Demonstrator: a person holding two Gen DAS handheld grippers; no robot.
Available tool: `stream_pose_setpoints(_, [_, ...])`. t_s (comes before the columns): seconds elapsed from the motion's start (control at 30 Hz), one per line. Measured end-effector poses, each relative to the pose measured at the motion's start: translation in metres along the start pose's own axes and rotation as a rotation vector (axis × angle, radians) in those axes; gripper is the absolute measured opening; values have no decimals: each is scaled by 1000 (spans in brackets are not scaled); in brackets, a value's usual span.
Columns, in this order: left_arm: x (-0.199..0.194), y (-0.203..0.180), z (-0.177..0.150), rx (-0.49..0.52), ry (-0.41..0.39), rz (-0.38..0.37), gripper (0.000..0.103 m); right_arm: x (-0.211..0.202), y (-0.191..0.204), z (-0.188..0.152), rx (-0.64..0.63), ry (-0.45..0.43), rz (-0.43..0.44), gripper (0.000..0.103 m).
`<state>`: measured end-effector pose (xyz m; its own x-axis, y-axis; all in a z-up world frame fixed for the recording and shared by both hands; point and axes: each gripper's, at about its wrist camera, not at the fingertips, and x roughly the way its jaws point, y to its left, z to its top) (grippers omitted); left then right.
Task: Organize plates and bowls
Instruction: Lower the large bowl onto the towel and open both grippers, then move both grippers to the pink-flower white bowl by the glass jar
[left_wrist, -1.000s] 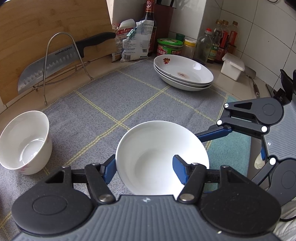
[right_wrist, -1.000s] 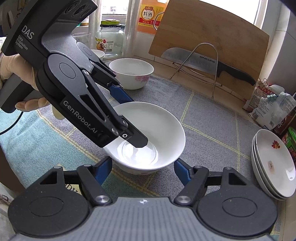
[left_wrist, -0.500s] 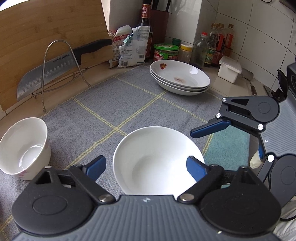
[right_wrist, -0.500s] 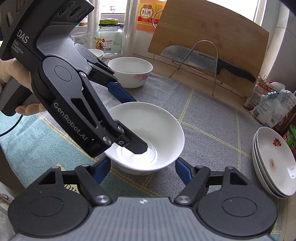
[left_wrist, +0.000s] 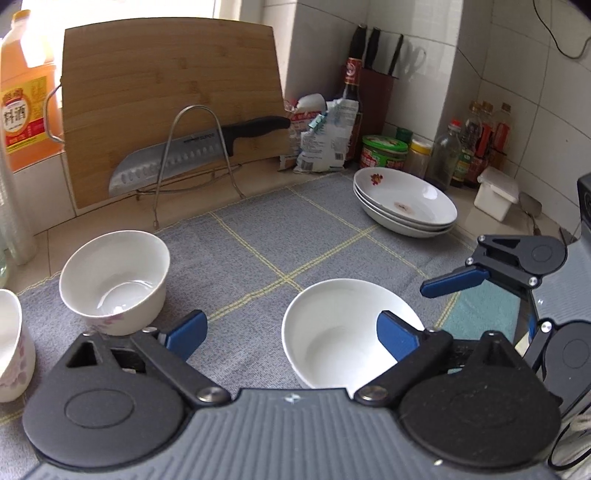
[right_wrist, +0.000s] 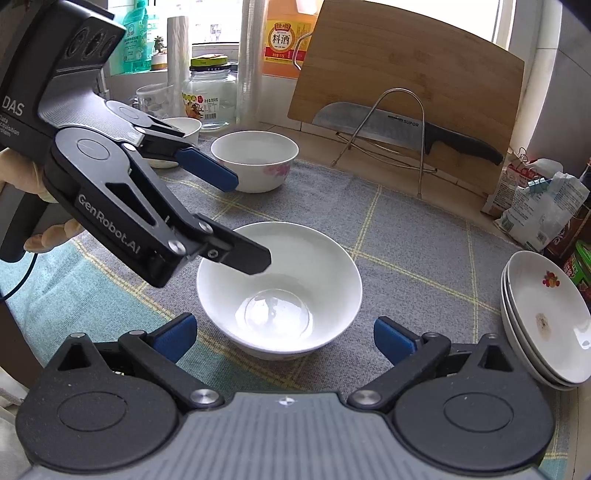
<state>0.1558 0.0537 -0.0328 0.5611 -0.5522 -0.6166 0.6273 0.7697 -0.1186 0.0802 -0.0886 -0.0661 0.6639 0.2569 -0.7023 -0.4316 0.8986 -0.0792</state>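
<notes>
A wide white bowl (left_wrist: 343, 332) (right_wrist: 280, 288) rests on the grey checked mat (left_wrist: 280, 236). My left gripper (left_wrist: 291, 332) is open and empty, lifted above the bowl's left side; it also shows in the right wrist view (right_wrist: 240, 218). My right gripper (right_wrist: 284, 336) is open and empty, just in front of the bowl. A taller white bowl with pink flowers (left_wrist: 114, 280) (right_wrist: 255, 162) stands at the mat's left. A further bowl (left_wrist: 11, 347) (right_wrist: 177, 129) is beyond it. A stack of three shallow white plates (left_wrist: 404, 206) (right_wrist: 543, 317) sits at the right.
A knife on a wire rack (left_wrist: 192, 151) leans on a bamboo cutting board (left_wrist: 166, 92) at the back. Bags, bottles and jars (left_wrist: 384, 151) crowd the back right corner. A glass jar (right_wrist: 210, 96) and an orange bottle (left_wrist: 26, 92) stand by the window.
My left gripper opened, let go of the wide bowl's rim, then rose and swung left. The bowl stays on the mat. My right gripper has kept open and drawn back slightly.
</notes>
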Motion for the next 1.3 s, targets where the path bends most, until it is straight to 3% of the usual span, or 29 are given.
stream_pose_setpoints(0.2, [-15,15,-8,-87,-56,106,100,0,-2,5,52,0,5,103])
stream_pose_setpoints(0.7, [-17,38,-30,-112,-70,334,100,9,-6,35,63,5,31,103])
stream_pose_setpoints(1.03, [1,52,-34,-178,-61,340,100,23,-11,67,59,13,80,103])
stream_pose_setpoints(1.3, [17,61,-28,-140,-60,355,100,47,-13,101,11,24,118,103])
